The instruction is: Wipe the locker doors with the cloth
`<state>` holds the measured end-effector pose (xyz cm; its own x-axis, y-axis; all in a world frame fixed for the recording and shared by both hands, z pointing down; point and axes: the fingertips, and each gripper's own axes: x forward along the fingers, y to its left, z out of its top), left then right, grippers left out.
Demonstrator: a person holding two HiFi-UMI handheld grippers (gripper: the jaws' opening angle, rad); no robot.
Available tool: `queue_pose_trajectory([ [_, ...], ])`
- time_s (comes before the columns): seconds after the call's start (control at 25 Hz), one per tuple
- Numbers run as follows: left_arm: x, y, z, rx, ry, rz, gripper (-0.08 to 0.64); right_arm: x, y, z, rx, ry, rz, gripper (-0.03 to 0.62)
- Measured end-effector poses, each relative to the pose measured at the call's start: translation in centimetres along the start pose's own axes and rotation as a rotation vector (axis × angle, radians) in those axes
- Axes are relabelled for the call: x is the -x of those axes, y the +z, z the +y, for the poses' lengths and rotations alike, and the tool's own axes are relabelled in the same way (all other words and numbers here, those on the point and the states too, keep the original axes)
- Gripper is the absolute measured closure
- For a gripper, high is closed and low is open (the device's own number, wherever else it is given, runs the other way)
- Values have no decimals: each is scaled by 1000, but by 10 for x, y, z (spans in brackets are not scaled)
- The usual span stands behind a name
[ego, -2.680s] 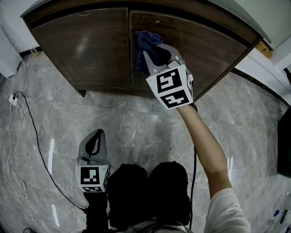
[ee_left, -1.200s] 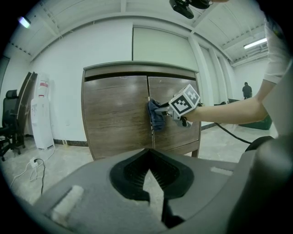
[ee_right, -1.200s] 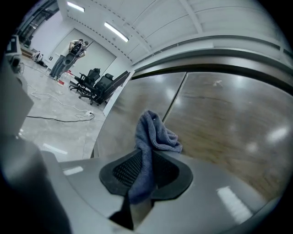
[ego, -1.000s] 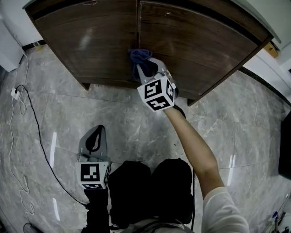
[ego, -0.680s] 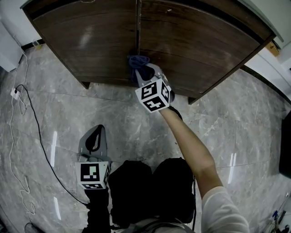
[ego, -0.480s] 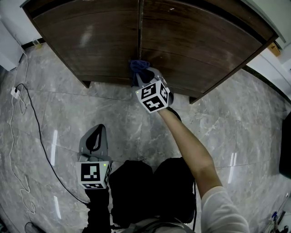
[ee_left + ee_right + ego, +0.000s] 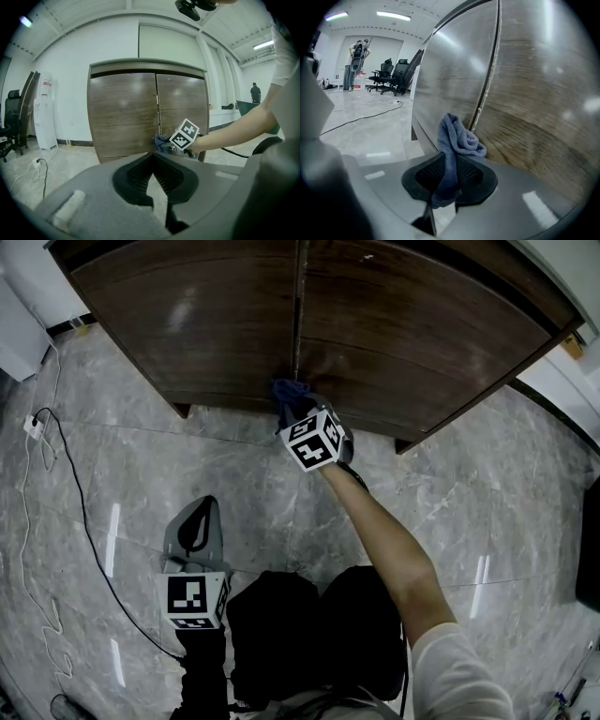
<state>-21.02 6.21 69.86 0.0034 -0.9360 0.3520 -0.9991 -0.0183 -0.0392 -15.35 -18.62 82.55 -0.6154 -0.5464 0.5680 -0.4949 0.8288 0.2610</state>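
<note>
The locker's two dark wood doors, left (image 7: 187,324) and right (image 7: 422,334), meet at a vertical seam (image 7: 487,79). A blue cloth (image 7: 287,392) is bunched against the bottom of that seam, close to the lower edge of the doors. My right gripper (image 7: 293,409) is shut on the cloth (image 7: 457,140), which hangs down between its jaws. In the left gripper view the cloth (image 7: 161,143) and the right gripper (image 7: 168,147) show low against the locker. My left gripper (image 7: 198,515) hangs over the floor well back from the locker, its jaws (image 7: 152,157) shut on nothing.
A black cable (image 7: 56,474) runs from a white plug (image 7: 36,423) across the marble floor on the left. A locker foot (image 7: 181,410) stands under the left door. A water dispenser (image 7: 47,112) is left of the locker. Office chairs (image 7: 391,75) and a person (image 7: 356,61) are far off.
My right gripper has slid the cloth down along the seam between the doors, from mid-height to near their bottom edge. The left gripper has stayed where it was.
</note>
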Motion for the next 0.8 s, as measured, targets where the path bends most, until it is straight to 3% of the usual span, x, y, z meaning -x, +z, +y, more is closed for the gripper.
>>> queue_pose_trajectory([
  [0.36, 1, 1, 4, -1, 7, -7, 557, -2, 6, 5, -33, 22, 15, 522],
  [0.8, 4, 4, 2, 11, 3, -16, 558, 46, 97, -18, 6, -34, -155, 522],
])
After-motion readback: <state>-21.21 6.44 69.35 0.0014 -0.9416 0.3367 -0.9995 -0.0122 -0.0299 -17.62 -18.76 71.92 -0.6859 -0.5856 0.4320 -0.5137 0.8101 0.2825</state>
